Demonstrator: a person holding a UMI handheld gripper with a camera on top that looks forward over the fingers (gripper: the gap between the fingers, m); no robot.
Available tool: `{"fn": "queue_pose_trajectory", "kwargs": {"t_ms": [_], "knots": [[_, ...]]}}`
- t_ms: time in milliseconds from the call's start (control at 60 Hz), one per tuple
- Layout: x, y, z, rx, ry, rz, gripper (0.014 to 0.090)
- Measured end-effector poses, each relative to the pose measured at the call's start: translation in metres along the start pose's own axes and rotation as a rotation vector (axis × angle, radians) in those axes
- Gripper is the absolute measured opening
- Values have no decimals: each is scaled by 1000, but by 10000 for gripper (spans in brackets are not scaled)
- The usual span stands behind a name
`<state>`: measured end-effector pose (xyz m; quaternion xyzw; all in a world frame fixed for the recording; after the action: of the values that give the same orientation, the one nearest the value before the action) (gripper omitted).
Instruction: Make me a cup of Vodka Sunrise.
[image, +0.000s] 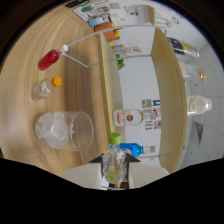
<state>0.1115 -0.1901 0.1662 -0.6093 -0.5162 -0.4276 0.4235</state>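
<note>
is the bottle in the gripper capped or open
Capped: the small clear bottle, held between the fingers of the hand-held gripper, has its green cap on. The view is rotated, so its tilt is unclear.

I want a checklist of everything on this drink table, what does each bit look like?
Surface: wooden table, pale wood grain.
Job's things: glass of ice; red-liquid bottle; orange-capped bottle; green-capped bottle between the fingers; red-labelled bottle on the shelf.
Clutter: other bottles on the wooden shelf; blue bottle.
Grippers: gripper, fingers either side of the green-capped bottle; grip unclear.
Cables: nothing seen.
Surroundings: white wall behind the shelf.
</note>
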Motion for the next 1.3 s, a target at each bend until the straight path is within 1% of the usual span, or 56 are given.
{"fn": "queue_pose_trajectory", "kwargs": {"t_ms": [117,183,233,333,450,500,567,633,683,767,817,867,917,1017,1167,1300], "knots": [[-4,2,0,-2,11,-194,354],[-2,-1,1,18,29,-285,354],[-3,-3,1,27,25,-331,354],[-5,-1,3,26,14,-361,355],[1,1,0,29,17,-290,356],[6,-1,-3,39,19,-216,355],[16,-7,-9,75,17,-58,359],[19,-17,-15,132,-32,179,359],[27,-19,-20,149,-52,366,357],[38,-22,-26,196,-69,652,358],[45,-21,-29,226,-65,814,361],[52,-21,-32,271,-70,970,361],[49,-17,-31,266,-102,1119,361],[39,-4,-26,245,-131,1335,359],[-1,15,-3,159,-166,1466,360],[-44,31,17,71,-195,1490,358]]}}
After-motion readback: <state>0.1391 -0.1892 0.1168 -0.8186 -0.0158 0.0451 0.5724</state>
